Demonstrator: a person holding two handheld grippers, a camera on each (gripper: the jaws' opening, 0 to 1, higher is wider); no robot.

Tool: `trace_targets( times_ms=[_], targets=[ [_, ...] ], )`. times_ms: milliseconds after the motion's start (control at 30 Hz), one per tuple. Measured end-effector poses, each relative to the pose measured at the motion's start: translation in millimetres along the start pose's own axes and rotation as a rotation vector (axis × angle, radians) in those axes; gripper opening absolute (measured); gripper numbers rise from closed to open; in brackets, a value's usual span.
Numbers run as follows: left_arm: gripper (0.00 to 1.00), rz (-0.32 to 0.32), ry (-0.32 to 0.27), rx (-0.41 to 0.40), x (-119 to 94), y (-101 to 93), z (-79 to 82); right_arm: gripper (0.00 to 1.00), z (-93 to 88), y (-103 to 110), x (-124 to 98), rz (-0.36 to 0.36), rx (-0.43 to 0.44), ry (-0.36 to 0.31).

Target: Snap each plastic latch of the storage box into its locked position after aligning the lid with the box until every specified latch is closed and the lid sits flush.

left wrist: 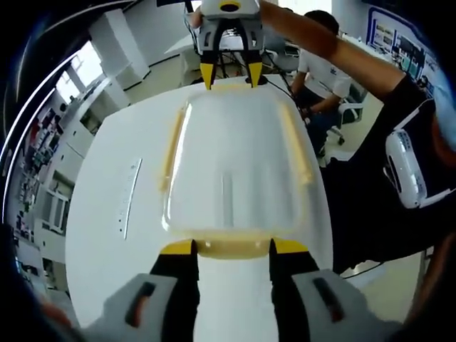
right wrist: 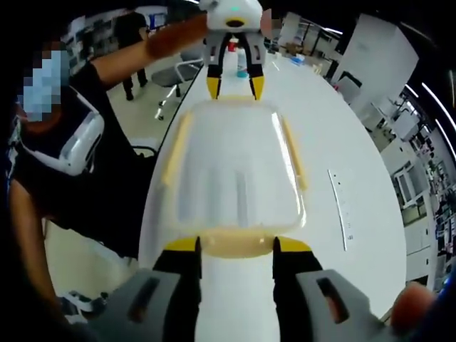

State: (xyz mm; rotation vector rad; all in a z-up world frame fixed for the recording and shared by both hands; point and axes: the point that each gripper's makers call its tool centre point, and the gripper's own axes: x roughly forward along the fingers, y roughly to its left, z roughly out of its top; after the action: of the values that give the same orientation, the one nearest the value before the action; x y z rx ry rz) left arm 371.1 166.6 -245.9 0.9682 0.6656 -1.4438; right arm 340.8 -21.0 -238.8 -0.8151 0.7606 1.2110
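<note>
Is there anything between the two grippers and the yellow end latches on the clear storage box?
Nothing visible is in the way. The left gripper has its yellow-tipped jaws straddling the pale yellow end latch nearest it, and the right gripper does the same at the opposite yellow end latch of the clear plastic storage box on the white table.

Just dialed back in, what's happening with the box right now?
A person works a clear storage box on a white table with a gripper at each short end. The left gripper straddles the yellow latch at its end, and the right gripper does the same at the opposite latch. Both have their jaws spread wide. The lid is on; the long side latches look down, but I can't tell whether the end ones are snapped.
</note>
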Motion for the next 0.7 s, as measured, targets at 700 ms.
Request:
trace_targets(
  times_ms=[700],
  targets=[
    [0.35,-0.013,-0.002,-0.012,12,-1.0,-10.5,0.35,-7.2,-2,18,0.010,0.011,-0.003]
  ],
)
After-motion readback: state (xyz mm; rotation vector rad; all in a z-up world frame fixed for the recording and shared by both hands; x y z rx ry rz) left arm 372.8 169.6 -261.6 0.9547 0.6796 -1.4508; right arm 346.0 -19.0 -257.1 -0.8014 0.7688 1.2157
